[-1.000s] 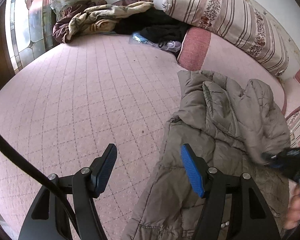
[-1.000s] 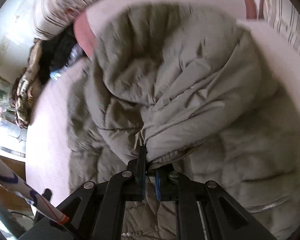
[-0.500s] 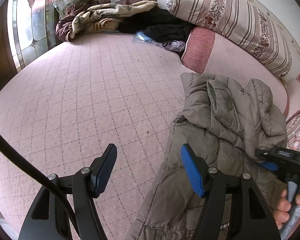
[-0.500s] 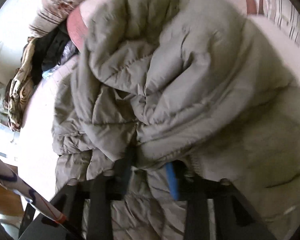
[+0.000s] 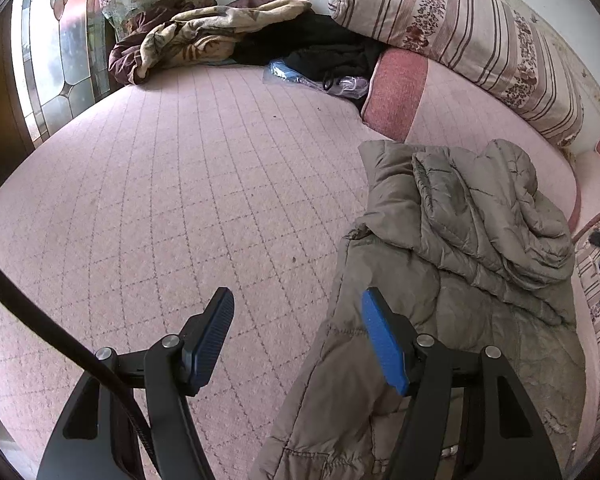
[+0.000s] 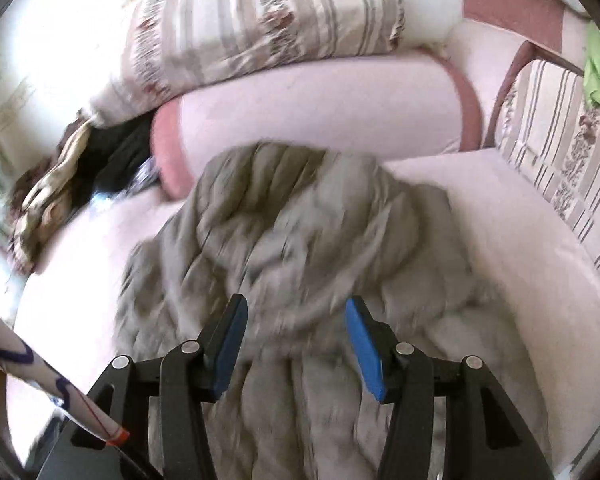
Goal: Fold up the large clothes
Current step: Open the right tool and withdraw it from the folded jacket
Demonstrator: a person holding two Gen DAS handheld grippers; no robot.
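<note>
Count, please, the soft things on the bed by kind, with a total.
Padded jacket: 1, grey-brown.
Striped floral pillows: 2, one and another.
Pink bolster: 1.
Patterned blanket: 1.
Black clothes pile: 1.
Total: 6.

olive quilted padded jacket (image 5: pixel 460 264) right of and ahead of left gripper (image 5: pixel 296 336) | pink quilted bed cover (image 5: pixel 172 184) beneath | long striped floral bolster (image 5: pixel 460 28) far ahead-right
</note>
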